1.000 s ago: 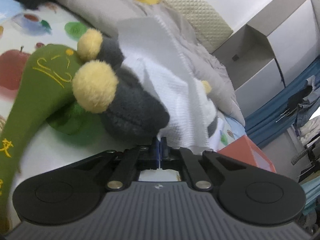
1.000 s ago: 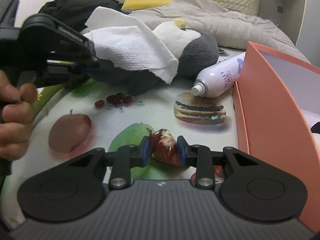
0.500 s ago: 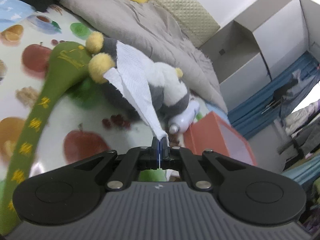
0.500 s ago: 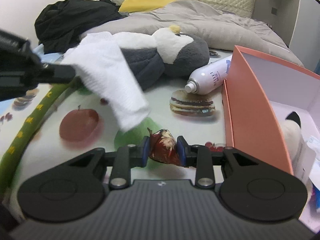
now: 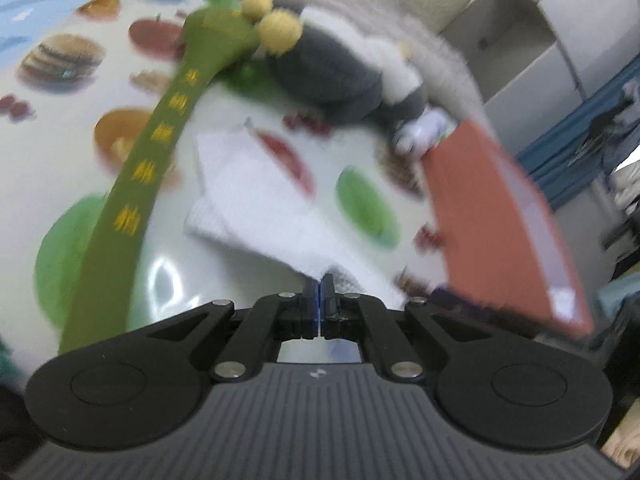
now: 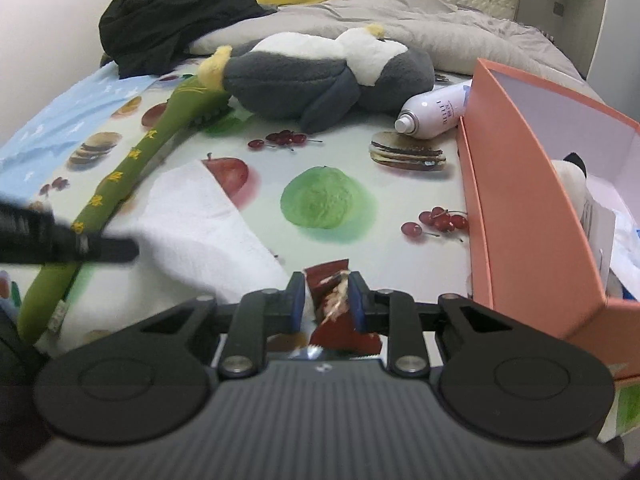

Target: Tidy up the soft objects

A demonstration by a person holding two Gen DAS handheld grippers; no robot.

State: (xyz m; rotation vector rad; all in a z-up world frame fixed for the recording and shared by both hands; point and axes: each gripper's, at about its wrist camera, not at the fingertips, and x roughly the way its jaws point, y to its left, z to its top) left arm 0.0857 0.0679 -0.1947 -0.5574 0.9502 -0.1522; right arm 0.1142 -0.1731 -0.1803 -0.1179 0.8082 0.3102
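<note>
Left wrist view: your left tool (image 5: 319, 290) is clamped on a corner of the white cloth (image 5: 256, 196), which lies spread on the fruit-print sheet (image 5: 60, 152) beside the green plush snake (image 5: 160, 136). Right wrist view: your right tool (image 6: 326, 300) grips a red snack packet (image 6: 334, 308); the cloth (image 6: 204, 224) lies left of it, the penguin plush (image 6: 316, 76) beyond, the orange box (image 6: 520, 184) to the right.

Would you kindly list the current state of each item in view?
Left hand-held gripper: shut on white paper towel, which trails over the mat.
Right hand-held gripper: shut on red snack packet.
Grey-and-white plush penguin: lying flat.
White spray bottle: lying down.
Orange cardboard box: open.
</note>
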